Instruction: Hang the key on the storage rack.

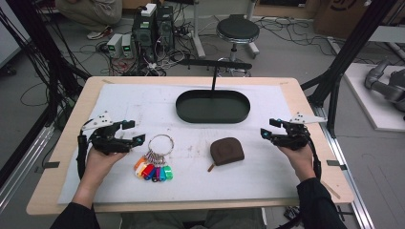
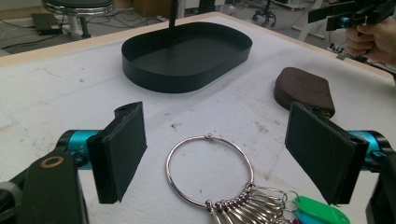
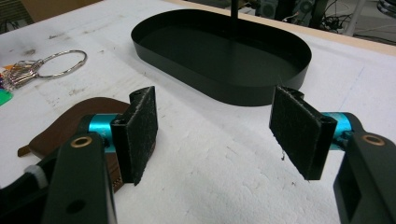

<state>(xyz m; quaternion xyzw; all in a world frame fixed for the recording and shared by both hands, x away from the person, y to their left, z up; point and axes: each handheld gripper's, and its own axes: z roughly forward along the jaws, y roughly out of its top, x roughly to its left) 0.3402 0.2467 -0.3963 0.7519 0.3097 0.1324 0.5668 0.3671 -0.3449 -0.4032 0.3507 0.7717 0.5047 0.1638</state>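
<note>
A large metal key ring (image 1: 160, 143) with several coloured tags (image 1: 153, 171) lies on the white mat, left of centre. My left gripper (image 1: 134, 132) hovers just left of it, open, the ring (image 2: 210, 170) lying on the mat between its jaws without touching them. A brown leather pouch (image 1: 227, 150) rests right of centre. Further right, my right gripper (image 1: 269, 129) is open and holds nothing; in its own view the pouch (image 3: 70, 123) lies by its left jaw. A black oval tray (image 1: 212, 106) with an upright post sits behind both objects.
The white mat (image 1: 143, 102) covers most of the wooden table (image 1: 67, 138). A black frame post (image 1: 344, 57) rises at the right rear. Beyond the table stand a stool (image 1: 237, 31), computer boxes (image 1: 148, 28) and cables on the floor.
</note>
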